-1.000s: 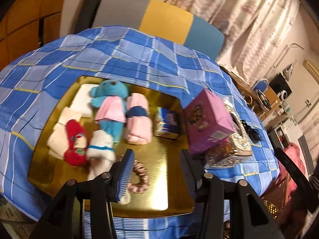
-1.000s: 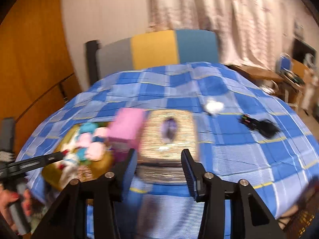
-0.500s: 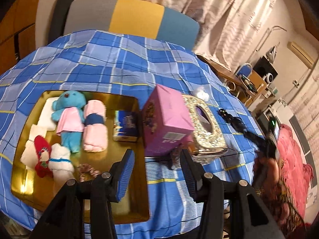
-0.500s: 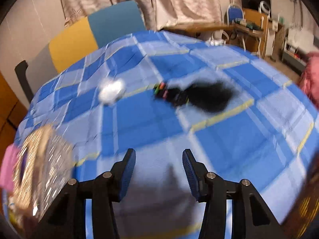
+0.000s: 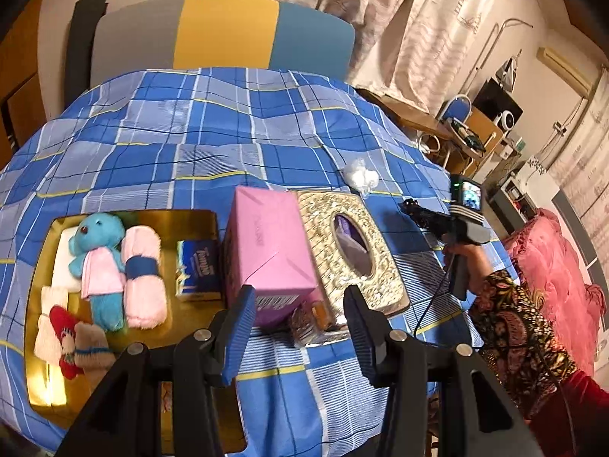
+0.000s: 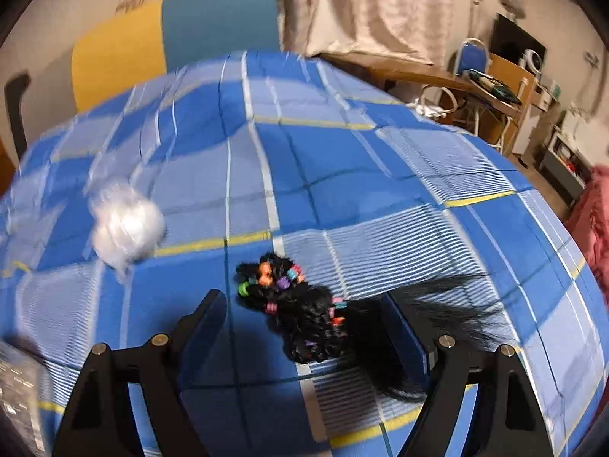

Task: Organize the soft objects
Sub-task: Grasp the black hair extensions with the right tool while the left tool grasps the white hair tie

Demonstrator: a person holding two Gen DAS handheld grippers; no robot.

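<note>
A black hair tuft with coloured beads (image 6: pixel 308 327) lies on the blue checked cloth between the fingers of my right gripper (image 6: pixel 304 301). Its jaws are opening and the pads stand clear of the tuft. A white fluffy ball (image 6: pixel 125 224) rests to the left of it. My left gripper (image 5: pixel 300 327) hangs open with nothing in it, above the near end of a pink box (image 5: pixel 266 251). The gold tray (image 5: pixel 190 221) at the left holds a blue teddy (image 5: pixel 99 262), a pink rolled towel (image 5: pixel 144 278), a tissue pack (image 5: pixel 198 270) and a red sock doll (image 5: pixel 64 335).
A gold glitter tissue box (image 5: pixel 350 251) stands right of the pink box, with a snack wrapper (image 5: pixel 304 323) at its near end. A hand (image 5: pixel 466 257) in a patterned sleeve holds the right gripper's grip. A chair stands behind the table, and a red cushion lies at the right.
My right gripper has swept across the table and down onto the black hair tuft, and its jaws stand wider. The left gripper has drifted right from the tray toward the pink box.
</note>
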